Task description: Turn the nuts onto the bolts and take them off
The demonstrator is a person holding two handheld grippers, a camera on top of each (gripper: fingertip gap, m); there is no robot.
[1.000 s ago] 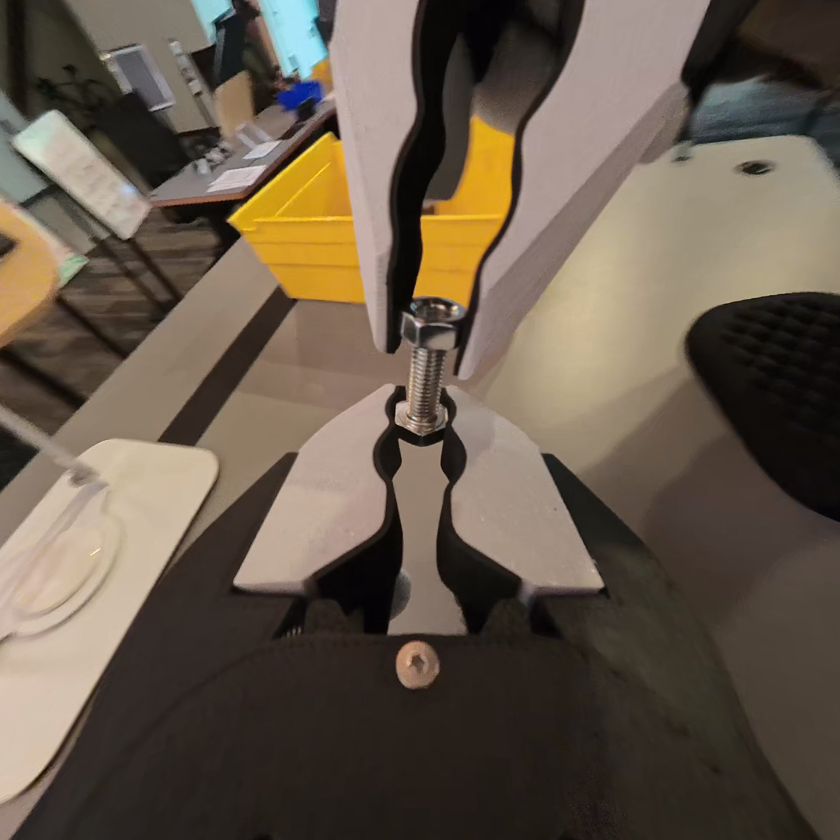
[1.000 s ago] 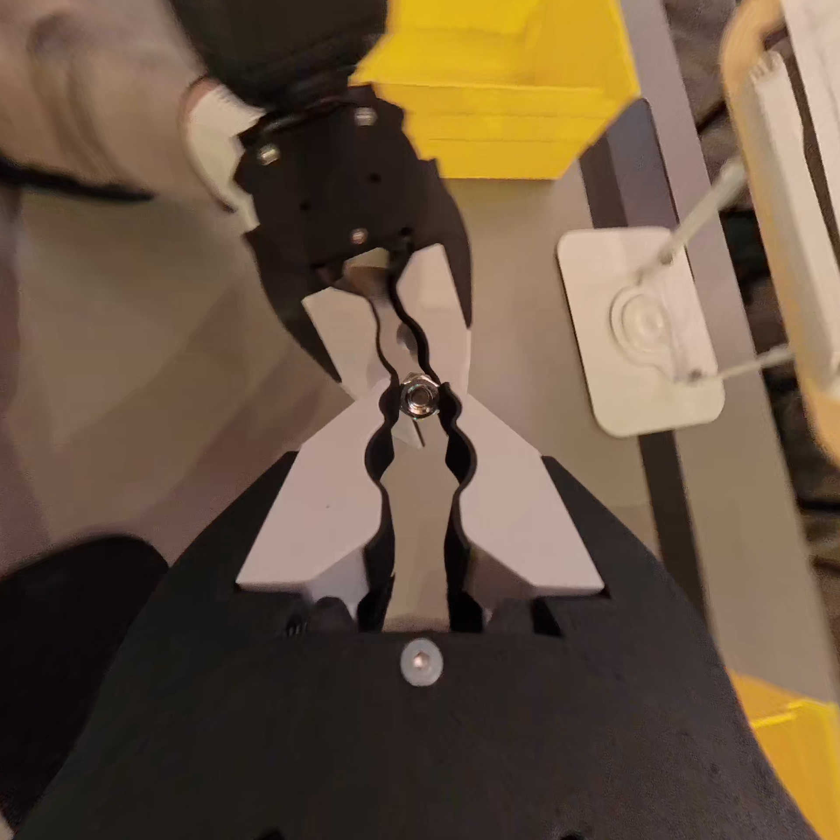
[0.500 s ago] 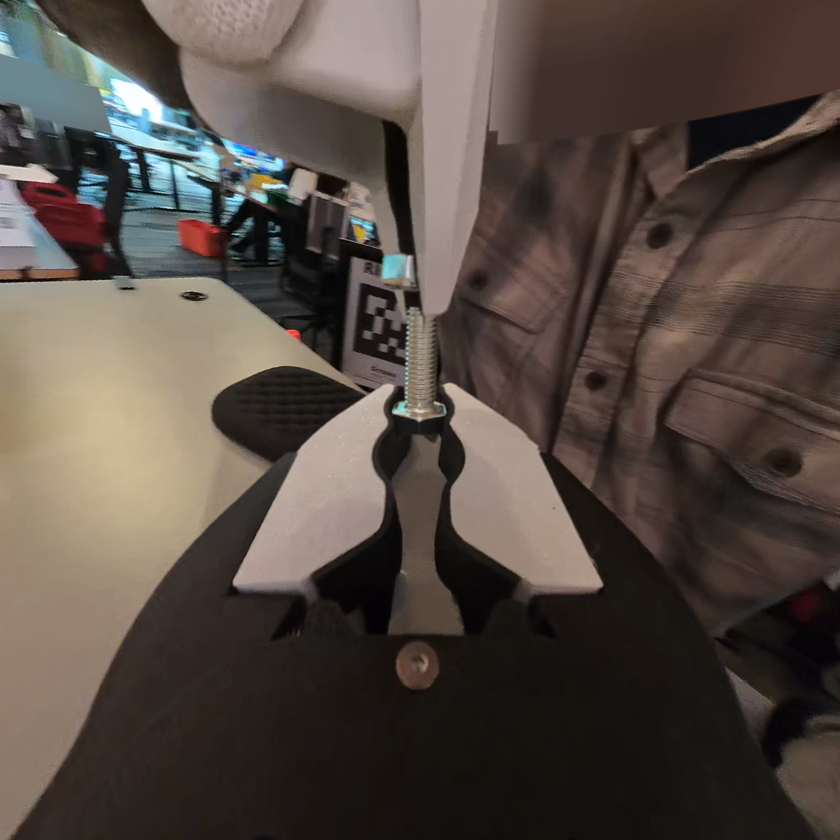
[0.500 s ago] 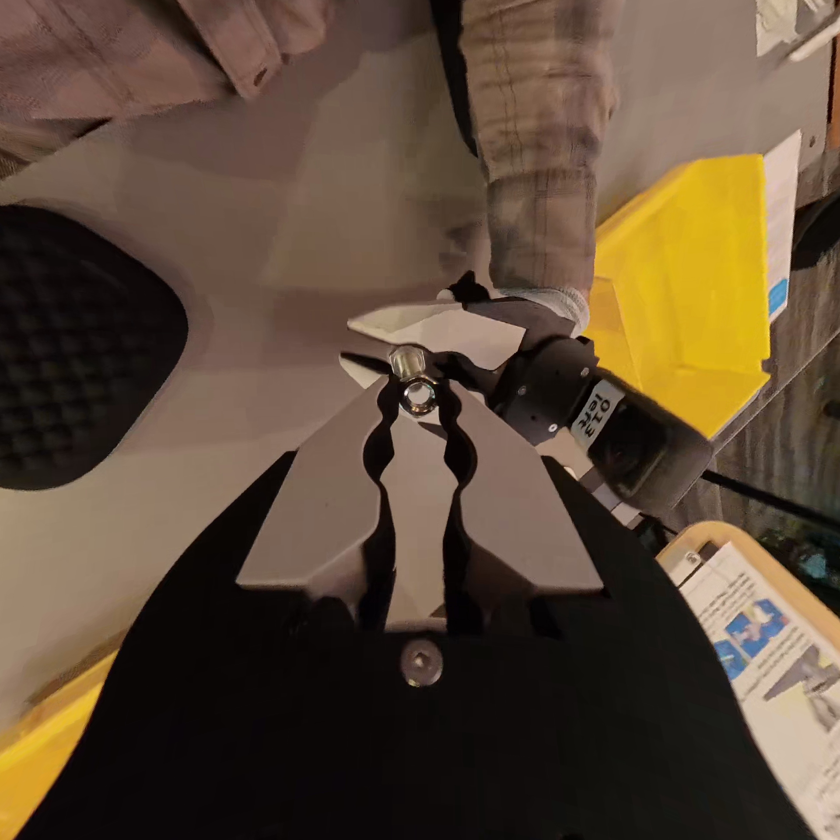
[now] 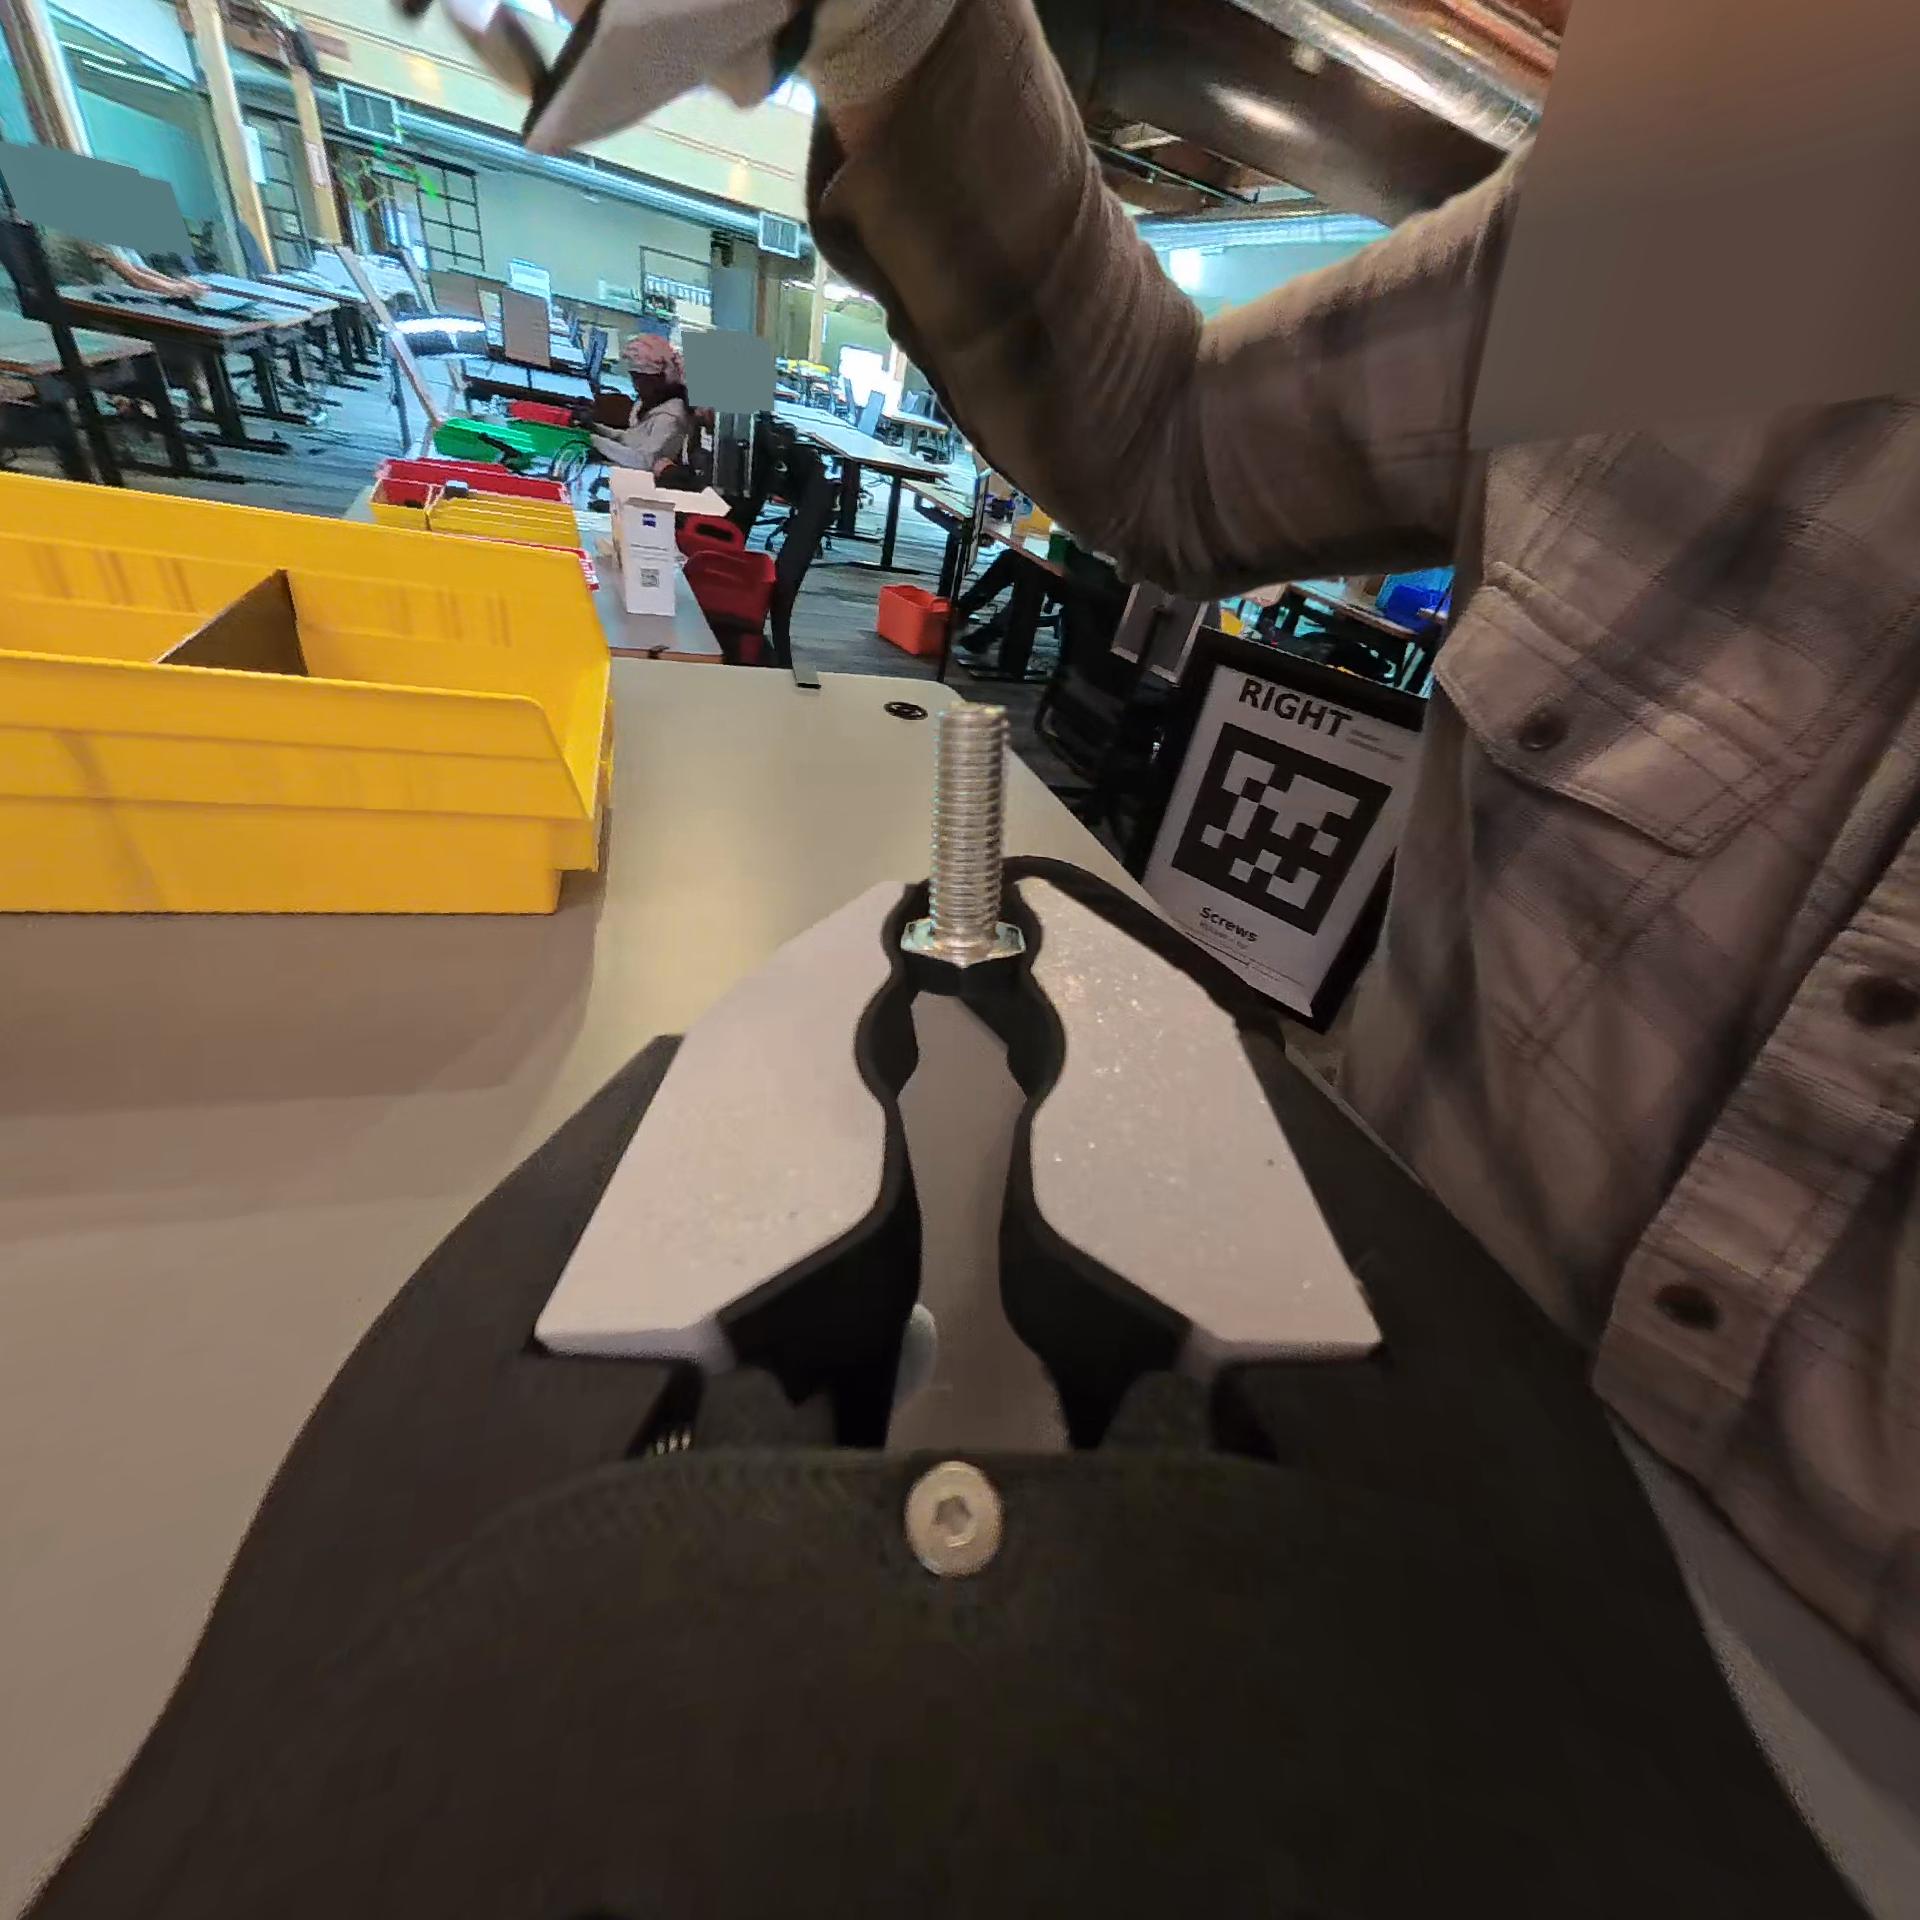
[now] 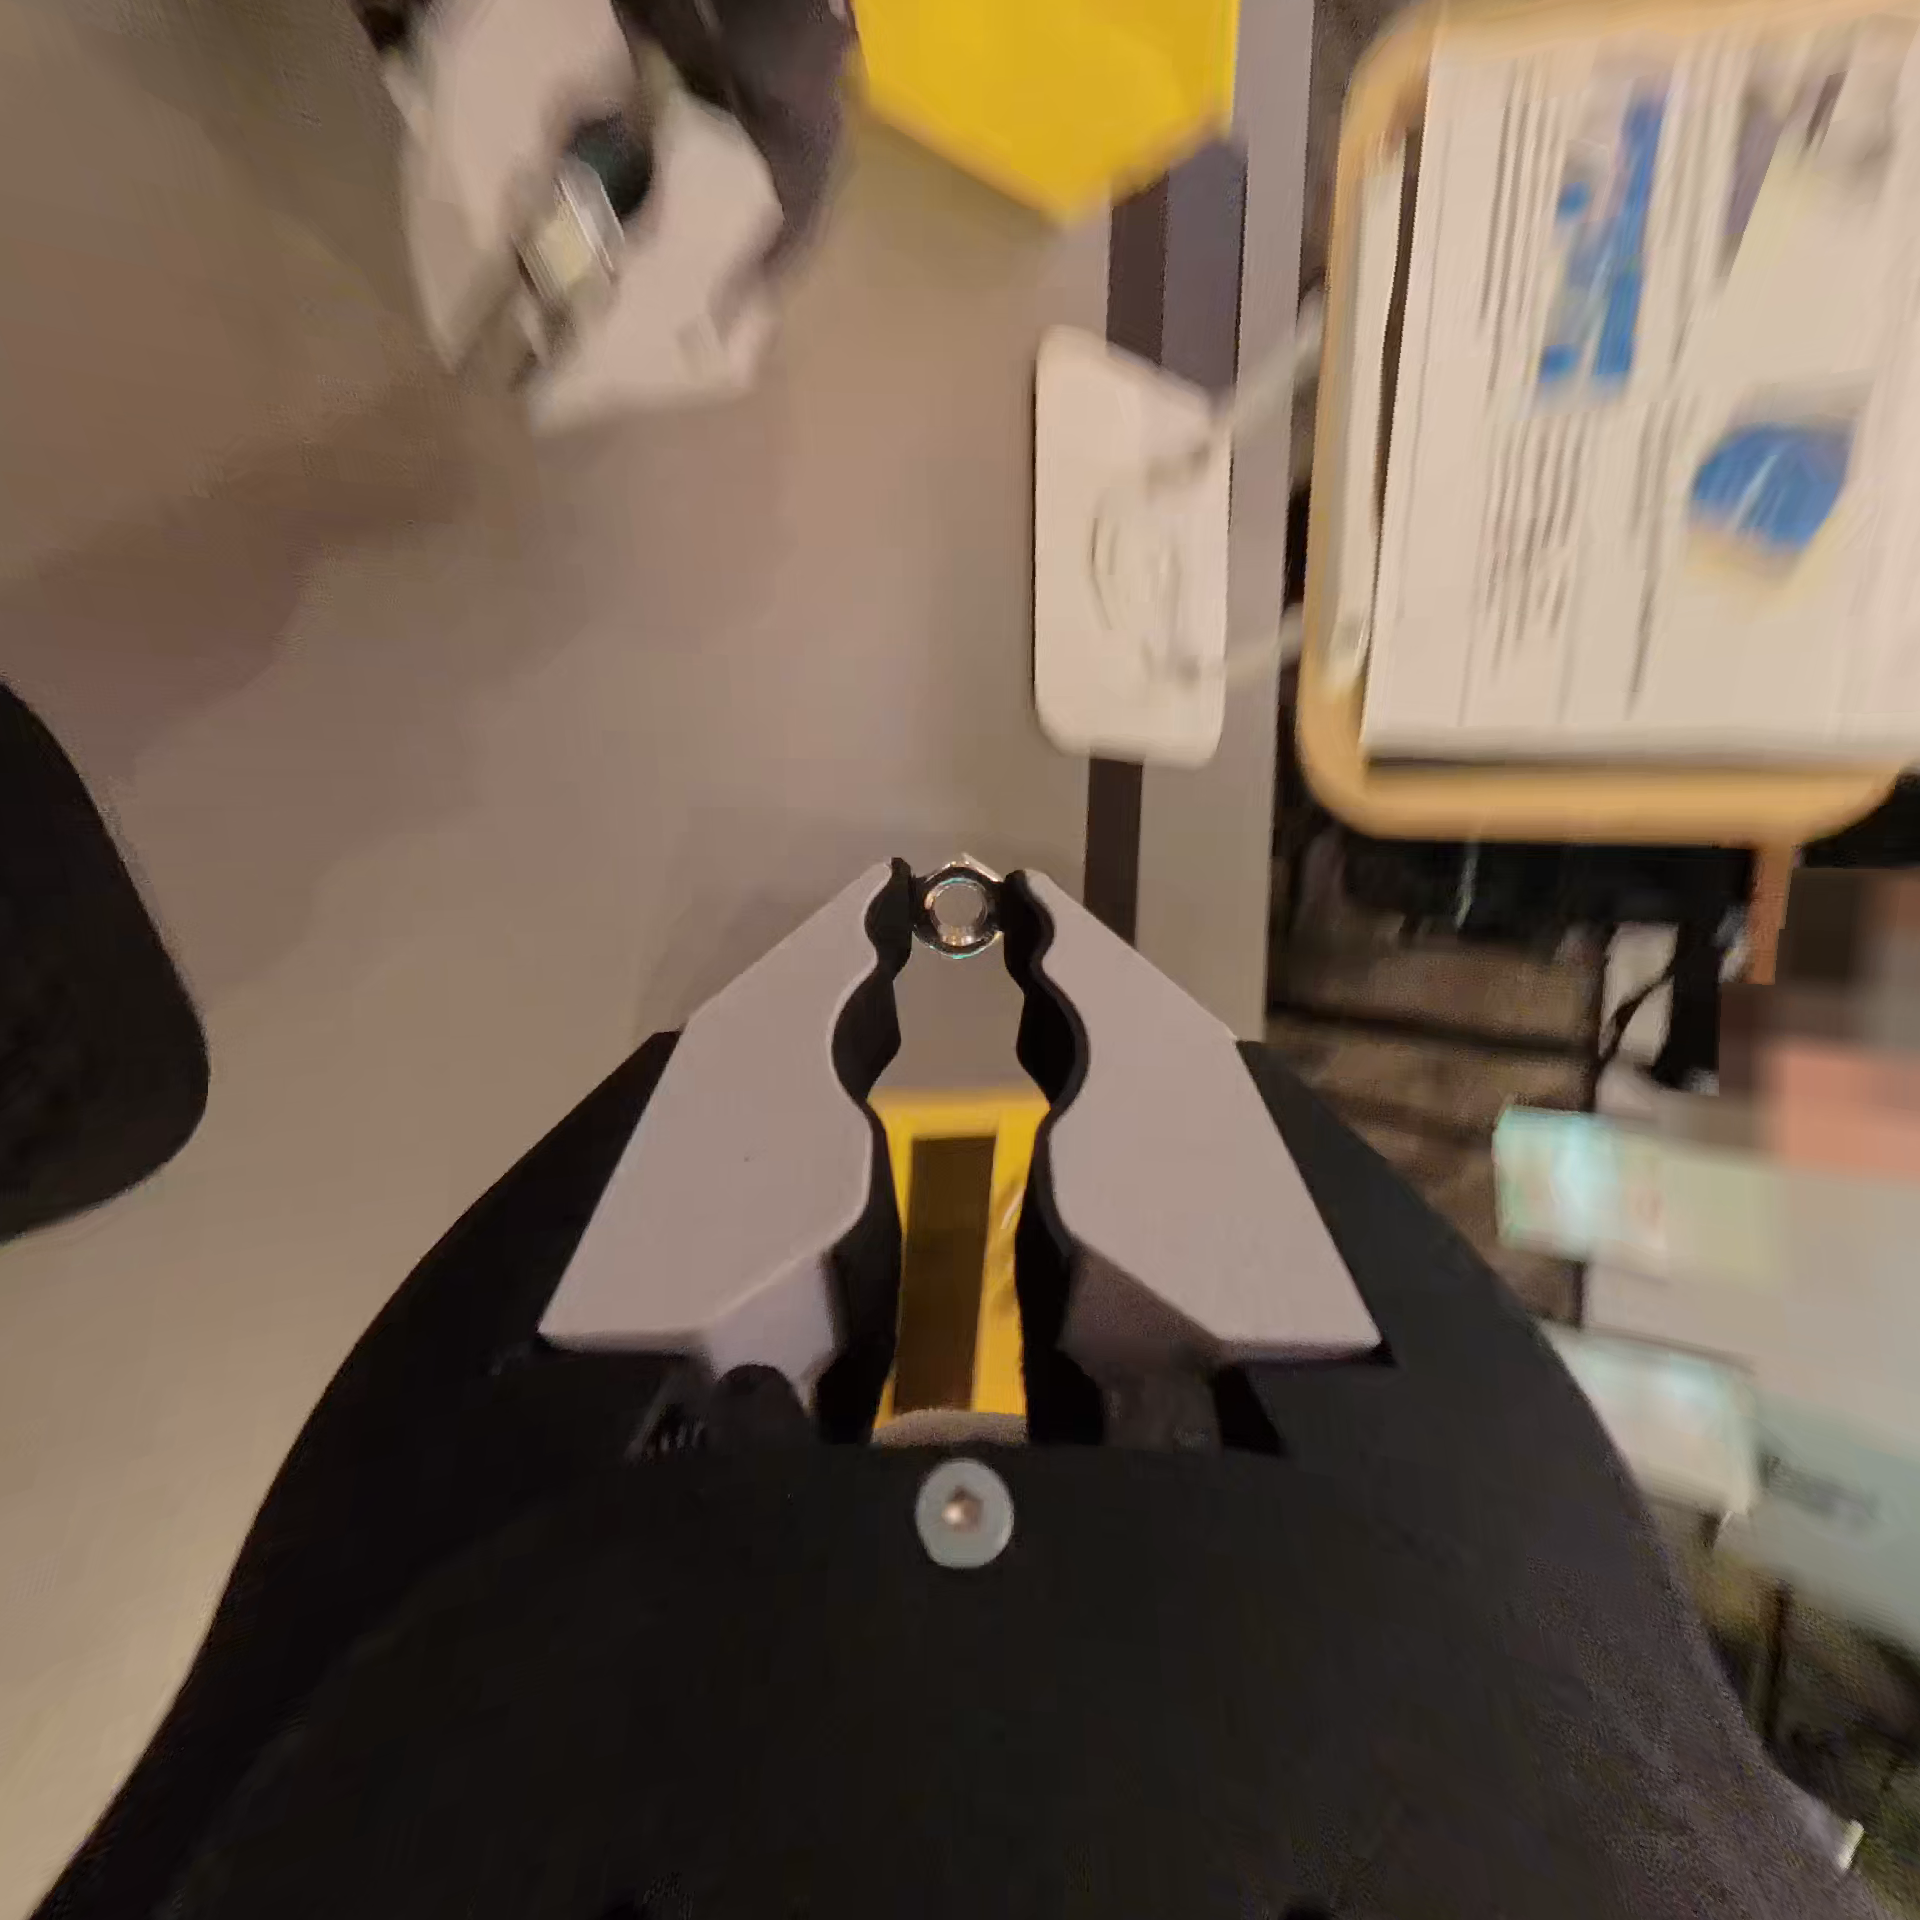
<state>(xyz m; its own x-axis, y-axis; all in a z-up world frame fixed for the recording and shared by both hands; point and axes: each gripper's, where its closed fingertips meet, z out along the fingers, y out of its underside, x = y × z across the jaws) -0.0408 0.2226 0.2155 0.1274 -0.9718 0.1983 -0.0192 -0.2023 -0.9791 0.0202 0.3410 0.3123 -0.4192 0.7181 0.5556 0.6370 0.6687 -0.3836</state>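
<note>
— Steel first, in the left wrist view: the bolt (image 5: 968,821) stands upright with its hex head pinched at the tips of the left gripper (image 5: 964,951), thread bare to the top.

— Anything beyond those fingers?

— Yellow bins (image 5: 291,727) to their left on the tabletop (image 5: 312,1039); to their right, a card with a square code (image 5: 1283,810) and some printed words, beside a plaid shirt (image 5: 1662,883).

— And the right wrist view?

— Blurred, but the right gripper (image 6: 958,914) has its fingers narrowed around the nut (image 6: 958,916), hole facing the camera. The left gripper shows far up-left.

— So the nut is off?

— I'd judge so. Next it either goes into a bin or gets re-aligned over the thread, squarely.
</note>
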